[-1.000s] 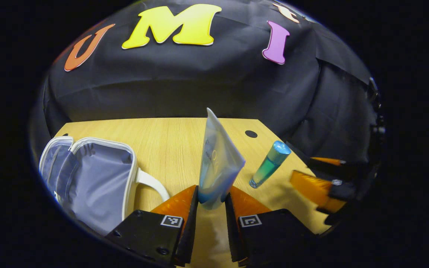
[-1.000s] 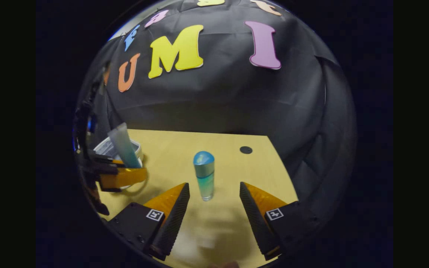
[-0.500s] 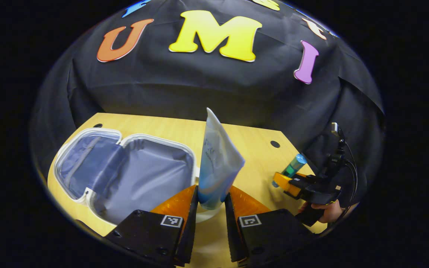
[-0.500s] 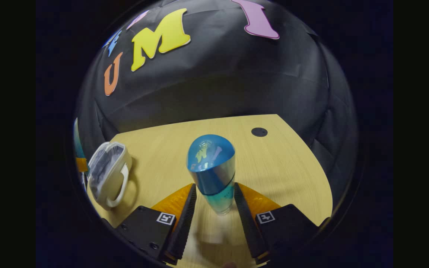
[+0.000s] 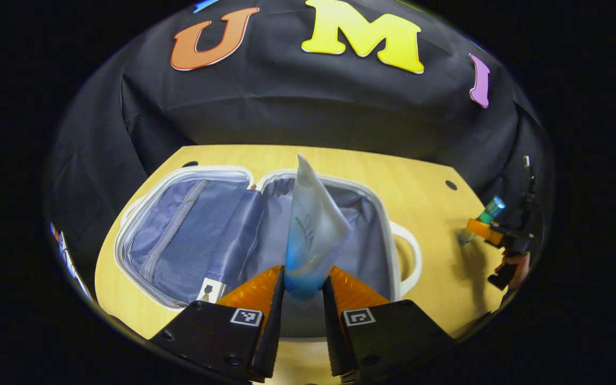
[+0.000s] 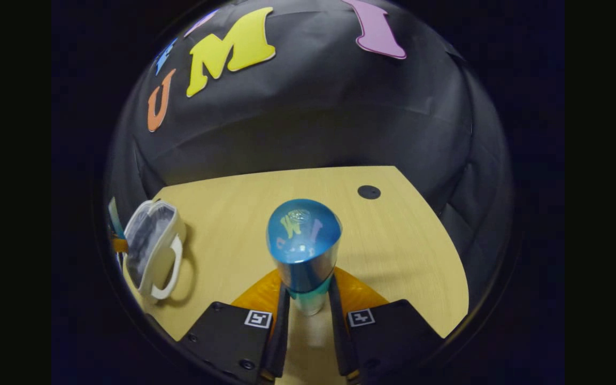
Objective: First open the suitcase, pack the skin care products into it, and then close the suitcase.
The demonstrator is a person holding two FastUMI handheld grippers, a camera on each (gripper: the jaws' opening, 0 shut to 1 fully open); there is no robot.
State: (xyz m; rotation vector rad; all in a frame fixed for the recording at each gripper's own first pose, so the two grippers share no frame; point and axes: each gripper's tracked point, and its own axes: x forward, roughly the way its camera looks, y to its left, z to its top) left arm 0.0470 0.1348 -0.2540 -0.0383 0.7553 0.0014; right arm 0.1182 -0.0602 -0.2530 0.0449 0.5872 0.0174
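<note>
Open suitcase (image 5: pixel 179 235) on table (image 5: pixel 425 176). Left gripper (image 5: pixel 302 286) clamps tube (image 5: pixel 310 230), now above suitcase. Right gripper (image 6: pixel 308 305), wide before, now pinches bottle (image 6: pixel 302 246).

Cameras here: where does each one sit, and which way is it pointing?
Left gripper view: rides the left gripper, looking along its fingers, which pinch a tube over the open suitcase; a hand holds the right gripper farther off.
Right gripper view: rides the right gripper, whose fingers clamp a bottle above the table.
Shared: suitcase, bottle, tube, table, booth wall.
</note>
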